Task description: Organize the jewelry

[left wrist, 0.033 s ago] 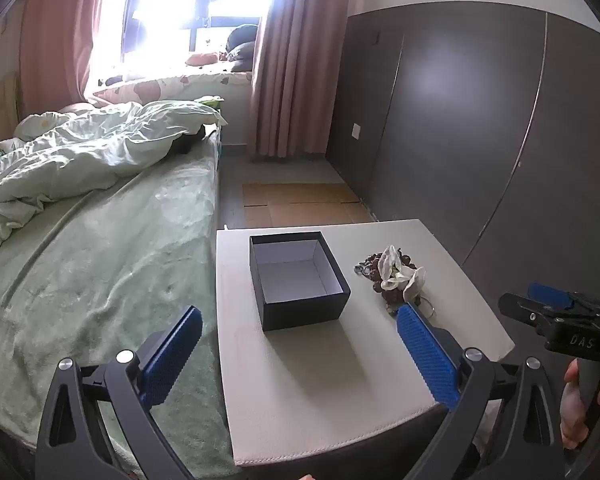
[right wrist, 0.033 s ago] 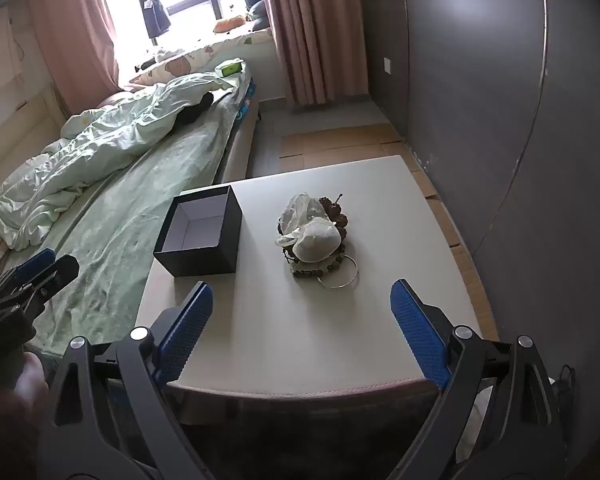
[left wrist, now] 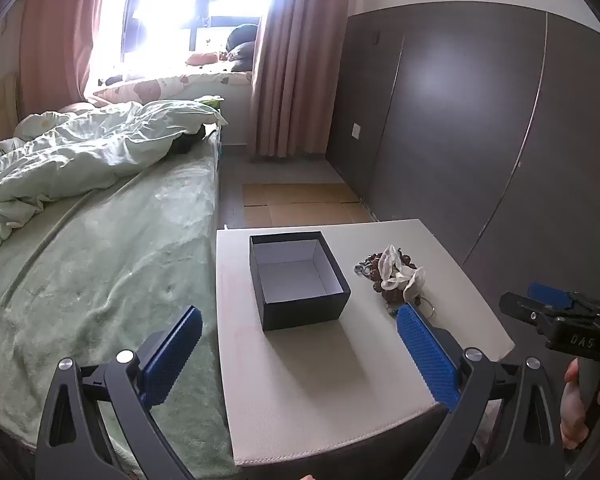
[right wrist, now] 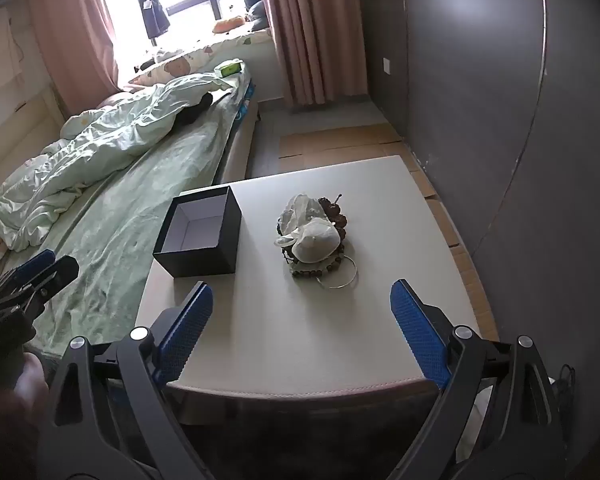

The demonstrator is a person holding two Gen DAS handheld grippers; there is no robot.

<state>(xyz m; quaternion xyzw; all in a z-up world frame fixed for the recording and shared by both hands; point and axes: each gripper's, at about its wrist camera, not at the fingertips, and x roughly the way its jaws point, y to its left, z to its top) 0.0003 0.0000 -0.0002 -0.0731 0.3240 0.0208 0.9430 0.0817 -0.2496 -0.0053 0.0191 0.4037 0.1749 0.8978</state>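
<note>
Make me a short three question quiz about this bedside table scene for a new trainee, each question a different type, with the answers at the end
1. True or false: the dark box on the table already holds jewelry.
2. Multiple choice: the jewelry pile lies A) inside the box, B) on the table beside the box, C) on the bed.
3. Fill in: the left gripper and right gripper both have their jaws ____.

Key:
1. False; its white inside is bare.
2. B; beads, a white piece and a metal ring sit heaped apart from the box.
3. Open, with nothing between the blue pads.
</note>
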